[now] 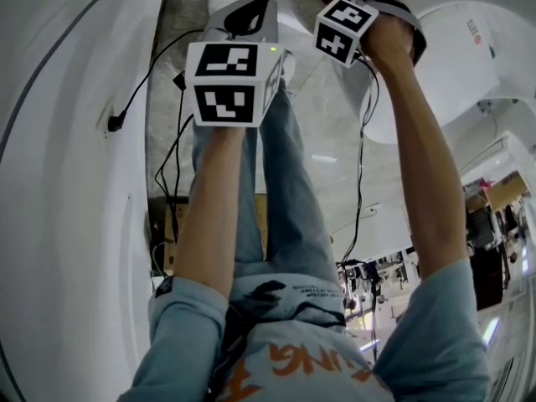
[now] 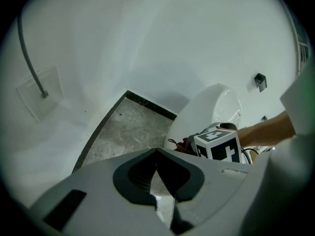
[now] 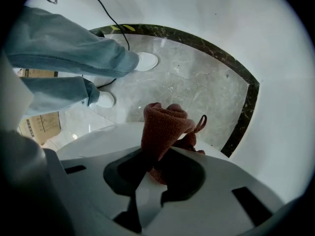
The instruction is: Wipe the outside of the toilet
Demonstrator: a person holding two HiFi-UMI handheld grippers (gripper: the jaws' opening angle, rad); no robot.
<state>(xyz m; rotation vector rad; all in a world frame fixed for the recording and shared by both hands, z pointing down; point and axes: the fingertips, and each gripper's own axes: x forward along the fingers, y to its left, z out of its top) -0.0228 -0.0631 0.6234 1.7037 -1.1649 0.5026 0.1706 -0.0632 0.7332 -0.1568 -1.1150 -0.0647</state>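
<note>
A: Right gripper [image 3: 147,163]?
B: Clamped on the reddish-brown cloth [image 3: 165,124], with the wad sticking out past the tips. The toilet [image 1: 469,65] lies just below and to its right. Contact not readable.
A: Left gripper [image 2: 157,154]?
B: Jaws together, nothing held, farther from the toilet. Right arm is nearer, so it likely wipes.

Left side: a white wall [image 1: 59,191] closes it off.
Right side: the toilet [image 1: 469,65] bulges inward.
Between: a narrow strip of grey floor [image 1: 331,132], open beyond the person's legs [image 1: 280,182].
Snags: black cables [image 1: 361,166] trail beside both legs.
</note>
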